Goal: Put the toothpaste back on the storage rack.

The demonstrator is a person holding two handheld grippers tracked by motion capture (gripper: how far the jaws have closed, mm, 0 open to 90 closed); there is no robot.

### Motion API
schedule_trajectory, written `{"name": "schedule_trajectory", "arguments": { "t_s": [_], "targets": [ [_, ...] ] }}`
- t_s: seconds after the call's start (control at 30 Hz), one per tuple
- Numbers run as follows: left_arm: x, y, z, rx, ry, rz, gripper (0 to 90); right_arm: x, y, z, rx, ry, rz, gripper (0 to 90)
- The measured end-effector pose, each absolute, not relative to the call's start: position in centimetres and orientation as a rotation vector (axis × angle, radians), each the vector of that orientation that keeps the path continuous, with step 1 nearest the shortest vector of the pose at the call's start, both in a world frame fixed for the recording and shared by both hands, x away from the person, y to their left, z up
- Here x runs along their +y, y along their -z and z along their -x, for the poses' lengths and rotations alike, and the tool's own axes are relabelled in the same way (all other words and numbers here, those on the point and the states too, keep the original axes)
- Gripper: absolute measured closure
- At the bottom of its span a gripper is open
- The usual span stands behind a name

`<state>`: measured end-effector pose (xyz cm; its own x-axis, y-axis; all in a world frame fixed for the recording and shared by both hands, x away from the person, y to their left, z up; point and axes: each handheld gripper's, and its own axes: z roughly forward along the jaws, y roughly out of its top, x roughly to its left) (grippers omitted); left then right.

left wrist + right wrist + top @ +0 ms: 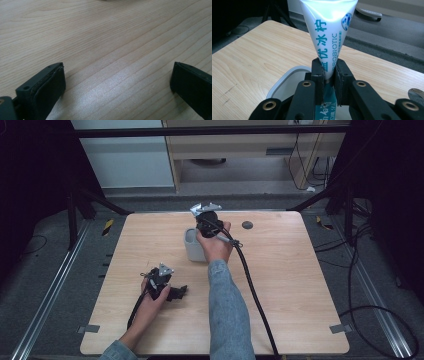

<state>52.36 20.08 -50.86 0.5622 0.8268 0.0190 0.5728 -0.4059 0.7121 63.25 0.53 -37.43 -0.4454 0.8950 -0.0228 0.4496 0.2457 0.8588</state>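
Note:
In the right gripper view a white toothpaste tube (328, 37) with teal lettering stands pinched between the jaws of my right gripper (329, 72), its wide crimped end up and its teal part below the jaws. Right beneath it lies the rim of a grey-white cup (287, 80). From above, the right gripper (207, 220) hovers over that cup (192, 245) near the table's far middle. My left gripper (177, 292) rests low on the wooden table (290, 285) at the front left; its jaws (116, 85) stand wide apart over bare wood with nothing between them.
A small dark round mark (247, 225) sits on the table's far right part. Thick black cables (255, 295) trail from the right gripper across the table toward the front edge. Dark frame legs and floor cables surround the table.

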Motion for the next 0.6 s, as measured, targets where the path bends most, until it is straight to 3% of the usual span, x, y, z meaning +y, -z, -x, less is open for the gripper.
{"name": "schedule_trajectory", "arguments": {
  "t_s": [0.6],
  "targets": [
    [20.1,50.9,-52.4,1.117,-0.491,-2.129,0.0,0.1,38.5,-63.0,2.032,-1.101,-1.234,79.7]
  ]
}}
